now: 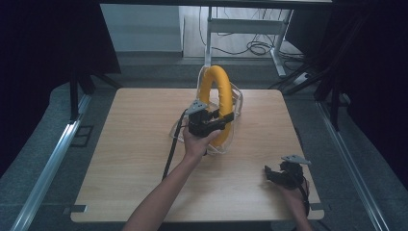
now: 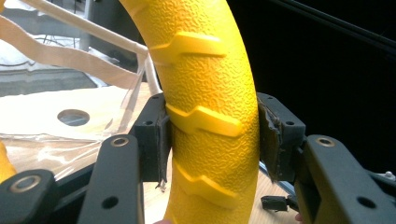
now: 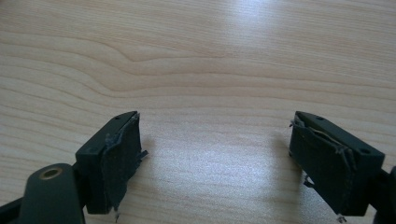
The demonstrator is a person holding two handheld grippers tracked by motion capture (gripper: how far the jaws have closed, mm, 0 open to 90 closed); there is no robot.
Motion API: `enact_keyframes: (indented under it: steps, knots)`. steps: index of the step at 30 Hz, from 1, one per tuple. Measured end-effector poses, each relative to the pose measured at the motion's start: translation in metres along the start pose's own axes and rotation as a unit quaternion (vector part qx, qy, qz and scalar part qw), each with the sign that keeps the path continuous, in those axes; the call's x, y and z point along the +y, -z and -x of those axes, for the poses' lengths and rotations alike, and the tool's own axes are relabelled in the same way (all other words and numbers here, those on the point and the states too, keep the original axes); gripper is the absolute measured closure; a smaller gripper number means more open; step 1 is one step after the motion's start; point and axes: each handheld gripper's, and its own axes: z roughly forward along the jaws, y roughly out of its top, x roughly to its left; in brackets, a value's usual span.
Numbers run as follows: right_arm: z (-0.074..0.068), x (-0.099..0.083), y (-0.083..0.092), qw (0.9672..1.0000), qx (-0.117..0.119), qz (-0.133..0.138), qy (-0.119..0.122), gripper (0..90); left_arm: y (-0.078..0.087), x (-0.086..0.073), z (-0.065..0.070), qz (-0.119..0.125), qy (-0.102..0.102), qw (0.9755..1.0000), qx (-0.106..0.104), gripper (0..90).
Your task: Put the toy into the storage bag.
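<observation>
The yellow ring [image 1: 217, 101] stands upright on its edge at the far middle of the table [image 1: 120, 163], half inside a clear bag [image 1: 236, 103], and the left gripper [image 1: 215, 121] clamps its lower near part, one jaw on each side of the tube. The right gripper [image 1: 279, 174] rests low at the near right corner, jaws wide apart and empty. From it the ring lies forward and to the left, well apart, so I judge the left hand [image 1: 196, 143] must carry any next move.
</observation>
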Motion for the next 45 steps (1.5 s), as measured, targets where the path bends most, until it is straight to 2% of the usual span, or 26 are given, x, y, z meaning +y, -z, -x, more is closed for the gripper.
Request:
enact_keyframes:
  steps: [8, 10, 15, 21, 29, 34, 38, 45]
  knots:
    - [0.000, 0.000, 0.000, 1.0000, 0.000, 0.000, 0.000, 17.1, -0.001, 0.001, 0.002, -0.003, -0.002, 1.0000, 0.009, 49.8]
    - [0.000, 0.000, 0.000, 1.0000, 0.000, 0.000, 0.000, 17.1, -0.001, 0.001, 0.003, 0.000, -0.010, 0.9998, 0.017, 48.8]
    - [0.000, 0.000, 0.000, 1.0000, 0.000, 0.000, -0.001, 17.1, 0.005, 0.007, 0.004, 0.002, -0.016, 0.9998, 0.009, 38.6]
    - [0.000, 0.000, 0.000, 1.0000, 0.000, 0.000, -0.001, 17.1, 0.016, 0.011, 0.009, 0.007, -0.028, 0.9996, 0.005, 32.0]
    - [0.000, 0.000, 0.000, 1.0000, 0.000, 0.000, -0.001, 17.1, 0.038, 0.005, 0.009, 0.006, -0.048, 0.9987, 0.015, 30.9]
    - [0.000, 0.000, 0.000, 1.0000, 0.000, 0.000, -0.001, 17.1, 0.059, -0.002, 0.001, 0.005, -0.042, 0.9991, 0.007, 30.9]
    - [0.000, 0.000, 0.000, 1.0000, 0.000, 0.000, -0.001, 17.1, 0.072, -0.010, -0.007, -0.013, -0.047, 0.9988, 0.003, 31.2]
    - [0.000, 0.000, 0.000, 1.0000, 0.000, 0.000, -0.001, 17.1, 0.096, -0.022, -0.018, -0.030, -0.055, 0.9979, 0.018, 31.1]
